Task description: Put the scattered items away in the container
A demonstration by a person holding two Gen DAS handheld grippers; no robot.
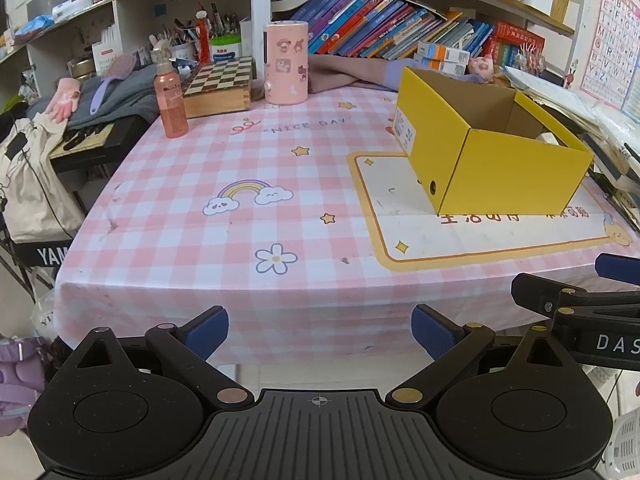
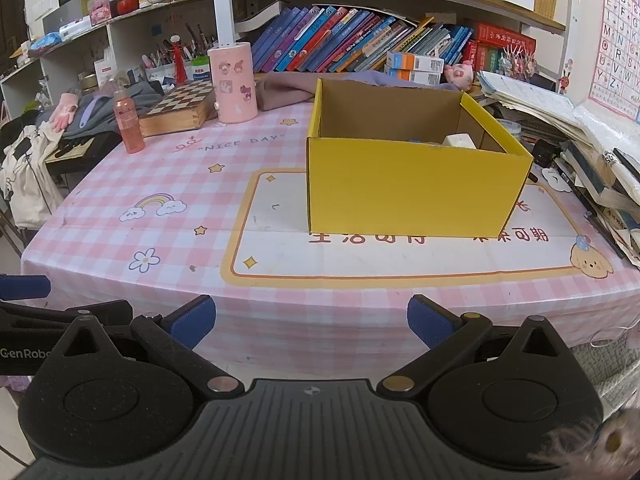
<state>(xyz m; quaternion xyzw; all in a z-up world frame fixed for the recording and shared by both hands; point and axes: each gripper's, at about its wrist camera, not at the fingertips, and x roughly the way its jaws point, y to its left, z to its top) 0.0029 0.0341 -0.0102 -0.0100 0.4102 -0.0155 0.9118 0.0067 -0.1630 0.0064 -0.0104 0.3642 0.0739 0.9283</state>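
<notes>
An open yellow cardboard box [image 1: 496,168] stands on the pink checked tablecloth; in the right wrist view the box [image 2: 412,196] holds a white item [image 2: 459,140] and something blue, mostly hidden by its front wall. My left gripper [image 1: 320,334] is open and empty, held off the table's near edge. My right gripper [image 2: 311,322] is open and empty, also just off the near edge, facing the box. The right gripper shows at the right edge of the left wrist view [image 1: 580,300].
A pink spray bottle [image 1: 171,100], a wooden chessboard box [image 1: 219,86] and a pink sticker-covered canister [image 1: 286,63] stand at the table's far left. Purple cloth [image 2: 288,88] lies behind the box. Stacked papers and books [image 2: 560,120] crowd the right edge. Bookshelves rise behind.
</notes>
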